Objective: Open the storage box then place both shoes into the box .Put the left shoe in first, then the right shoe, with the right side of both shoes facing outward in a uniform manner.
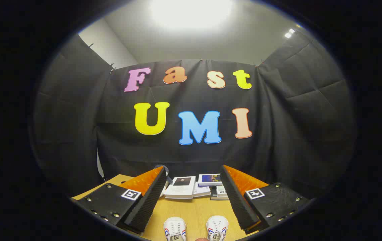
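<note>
A fisheye view looking forward along a hand-held gripper [193, 197] held above a light wooden table [194, 211]. Its two fingers stand wide apart with nothing between them — open and empty.

Nearest, below and between the fingers, the toes of two white shoes with red and blue side stripes poke into view. The left shoe [174, 228] and right shoe [217, 228] sit side by side, slightly apart, toes pointing away from the gripper toward the back of the table. Their long axes run roughly in line with the fingers, so the gripper would likely have to tip downward and come back toward the shoes to reach either one. Their heels are cut off, and a small rounded shape shows at the very bottom between them — too little of it to name.

Farther on, past a bare stretch of table, a loose row of books [196, 187] lies flat near the far edge, just beyond the fingertips. Something pale with a dark strap [166, 174] peeks out behind the left fingertip; what it is cannot be told.

No storage box can be made out here, so opening it appears not yet begun. Behind the table hangs the black cloth wall [294, 127], with a bright ceiling light [191, 13] above.
</note>
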